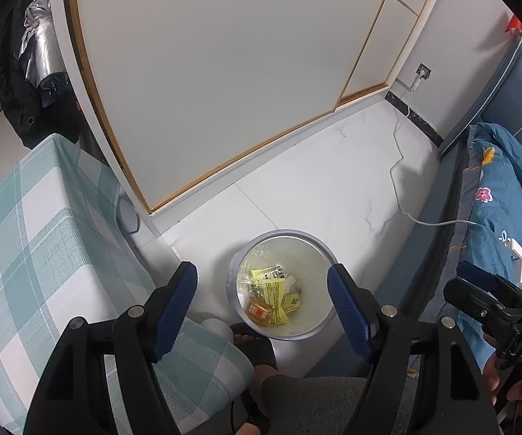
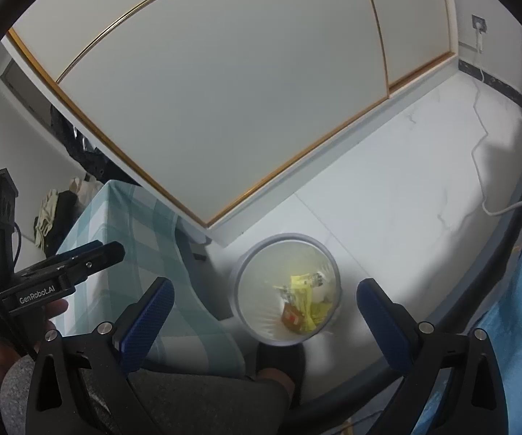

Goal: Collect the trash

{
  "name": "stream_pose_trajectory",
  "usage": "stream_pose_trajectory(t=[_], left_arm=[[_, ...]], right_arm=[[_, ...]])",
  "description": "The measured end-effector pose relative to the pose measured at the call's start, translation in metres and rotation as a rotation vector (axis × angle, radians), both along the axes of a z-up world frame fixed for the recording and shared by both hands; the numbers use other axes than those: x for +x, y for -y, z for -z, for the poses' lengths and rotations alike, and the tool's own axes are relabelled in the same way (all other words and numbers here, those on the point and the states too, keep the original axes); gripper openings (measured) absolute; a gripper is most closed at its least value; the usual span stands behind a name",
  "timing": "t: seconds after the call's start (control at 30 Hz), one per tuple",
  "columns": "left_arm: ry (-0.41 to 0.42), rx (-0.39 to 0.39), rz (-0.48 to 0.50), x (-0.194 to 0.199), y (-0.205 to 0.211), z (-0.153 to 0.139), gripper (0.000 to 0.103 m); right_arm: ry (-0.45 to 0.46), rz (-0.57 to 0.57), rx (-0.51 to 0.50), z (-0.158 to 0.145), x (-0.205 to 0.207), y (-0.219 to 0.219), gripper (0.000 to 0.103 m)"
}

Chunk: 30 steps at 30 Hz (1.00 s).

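Both hand-held grippers hang above the floor, pointing steeply down, nothing between their blue ribbed pads: the left hand-held gripper (image 1: 262, 301) stands spread, and the right hand-held gripper (image 2: 264, 311) is spread wider still. Neither touches anything.

Below them the trash bin (image 1: 237, 266), a small round pail with a grey rim and a thin whitish liner, stands on the pale marbled floor (image 1: 333, 188), between the corner of the plaid-covered bed (image 1: 43, 239) and a second bed draped in a blue flowered quilt (image 1: 504, 195). At its bottom lie yellow printed wrappers (image 1: 273, 290), an orange-brown sachet (image 1: 259, 312) and some clear film, too small to tell further.

I judge the wrappers weightless, limp and slick; they would crumple under the pads and could slide out of a shallow pinch, so a bunched middle is a better hold than a loose edge. The bin looks light and rigid; its rim seems the firmest place to grip, though it may tip.
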<state>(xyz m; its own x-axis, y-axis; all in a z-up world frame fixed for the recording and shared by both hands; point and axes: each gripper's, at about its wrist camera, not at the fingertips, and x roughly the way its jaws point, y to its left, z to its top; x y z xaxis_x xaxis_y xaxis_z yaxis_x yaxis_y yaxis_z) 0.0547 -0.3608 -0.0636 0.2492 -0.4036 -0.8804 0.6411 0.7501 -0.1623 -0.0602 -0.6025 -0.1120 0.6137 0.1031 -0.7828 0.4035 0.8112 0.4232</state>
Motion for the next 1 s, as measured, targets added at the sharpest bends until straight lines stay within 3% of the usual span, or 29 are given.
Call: stream_pose_trajectory(t=[1.0], left_arm=[[0.014, 0.003, -0.001, -0.0031, -0.0024, -0.0044, 0.071]], right_arm=[[0.006, 0.01, -0.007, -0.0044, -0.0017, -0.0022, 0.102]])
